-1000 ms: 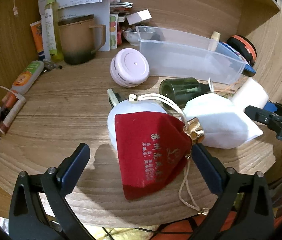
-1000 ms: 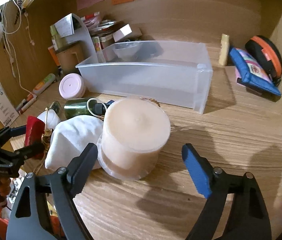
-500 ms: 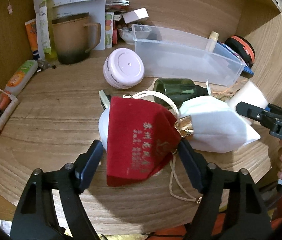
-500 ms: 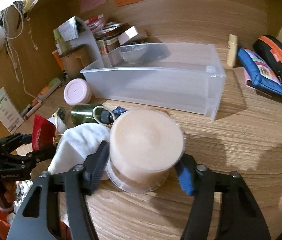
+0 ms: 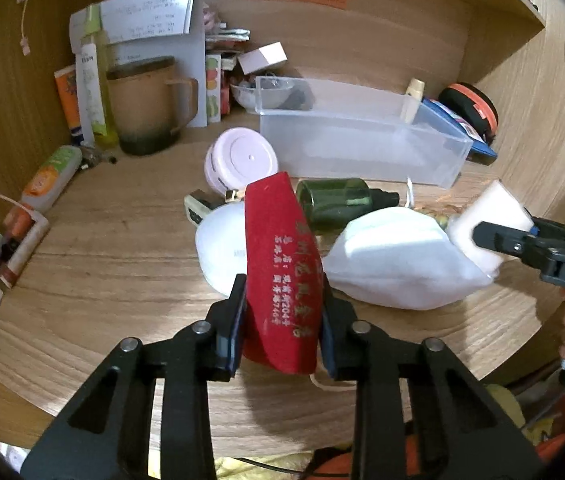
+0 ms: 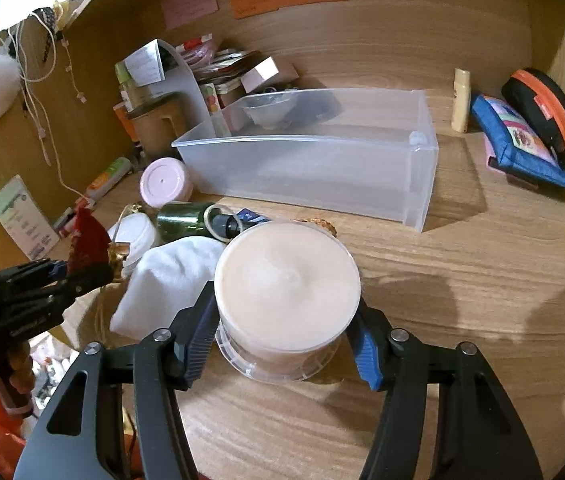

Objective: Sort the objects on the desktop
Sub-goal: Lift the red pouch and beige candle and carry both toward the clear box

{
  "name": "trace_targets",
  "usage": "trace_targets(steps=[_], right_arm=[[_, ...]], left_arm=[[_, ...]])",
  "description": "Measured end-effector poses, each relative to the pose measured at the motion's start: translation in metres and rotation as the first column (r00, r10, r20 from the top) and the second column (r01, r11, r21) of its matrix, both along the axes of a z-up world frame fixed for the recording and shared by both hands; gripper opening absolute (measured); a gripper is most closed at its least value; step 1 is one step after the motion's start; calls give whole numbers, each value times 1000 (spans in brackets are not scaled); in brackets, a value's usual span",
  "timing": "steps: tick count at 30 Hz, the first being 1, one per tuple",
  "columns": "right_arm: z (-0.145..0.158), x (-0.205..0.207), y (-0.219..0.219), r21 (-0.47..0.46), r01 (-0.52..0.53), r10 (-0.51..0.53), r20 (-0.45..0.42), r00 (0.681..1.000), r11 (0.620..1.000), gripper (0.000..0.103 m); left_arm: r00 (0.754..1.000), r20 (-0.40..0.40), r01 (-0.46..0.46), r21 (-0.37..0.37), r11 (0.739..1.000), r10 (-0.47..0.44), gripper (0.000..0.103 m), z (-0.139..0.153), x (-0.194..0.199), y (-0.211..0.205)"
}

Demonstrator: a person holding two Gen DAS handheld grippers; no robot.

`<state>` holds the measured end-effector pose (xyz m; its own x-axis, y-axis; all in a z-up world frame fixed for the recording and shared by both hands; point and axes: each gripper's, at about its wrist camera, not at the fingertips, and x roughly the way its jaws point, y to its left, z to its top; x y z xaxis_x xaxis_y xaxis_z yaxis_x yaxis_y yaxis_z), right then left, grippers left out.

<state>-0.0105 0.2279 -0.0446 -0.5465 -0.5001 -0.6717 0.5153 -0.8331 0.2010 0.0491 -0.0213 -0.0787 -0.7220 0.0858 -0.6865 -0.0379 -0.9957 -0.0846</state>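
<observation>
My left gripper is shut on a red drawstring pouch with gold lettering, squeezed narrow and lifted above the desk; it shows small in the right wrist view. My right gripper is shut on a round clear tub with a cream lid, which shows in the left wrist view. A clear plastic bin stands behind, open-topped. On the desk between the grippers lie a white cloth bag, a white round jar, a green bottle and a pink-lidded jar.
A brown mug, tubes and papers crowd the back left. A blue pouch, an orange-and-black case and a lip balm stick sit at the back right. Wooden walls enclose the desk on three sides.
My left gripper closed on the red pouch and lifted it upright. My right gripper closed around the cream-lidded tub.
</observation>
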Motion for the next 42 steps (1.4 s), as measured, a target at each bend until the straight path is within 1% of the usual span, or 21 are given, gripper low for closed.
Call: trace_targets(steps=[3,6,10,13,18,23,30,36,42], right_arm=[[2,3,4,-27,-17,18,21,1000,999,56],[5,7,6,-30,-41,42,27,999,999,56],[11,13,8,-58,-93,97,54,994,994,56],[18,20,4,-47,-124,126,41,991,991,56],[31,23,1,-89,-159,162,34,986,983,56],[46,19,-1,-94,-156,155,-10,988,983,56],[67,3,-3,-81,-131,126,-67,990,988,56],[82,-13,-6,-60,-110,103,-113,988,992,56],[97,-31,-9,-44,-80,71,-161,984,996,56]], left_arm=[[1000,-4,9,5,1000,-9,26,3,0,0],[1000,-17,11,0,1000,-11,24,6,3,0],[999,-35,18,0,1000,-18,23,13,5,0],[998,-51,22,2,1000,-22,22,19,7,-1],[996,-81,29,-7,1000,-29,22,31,7,-2],[993,-114,35,-15,999,-36,22,45,4,-3],[985,-160,54,-37,998,-60,22,67,-3,-1],[978,-184,98,-34,995,-103,22,87,-19,1],[970,-196,147,-14,989,-147,22,104,-41,4]])
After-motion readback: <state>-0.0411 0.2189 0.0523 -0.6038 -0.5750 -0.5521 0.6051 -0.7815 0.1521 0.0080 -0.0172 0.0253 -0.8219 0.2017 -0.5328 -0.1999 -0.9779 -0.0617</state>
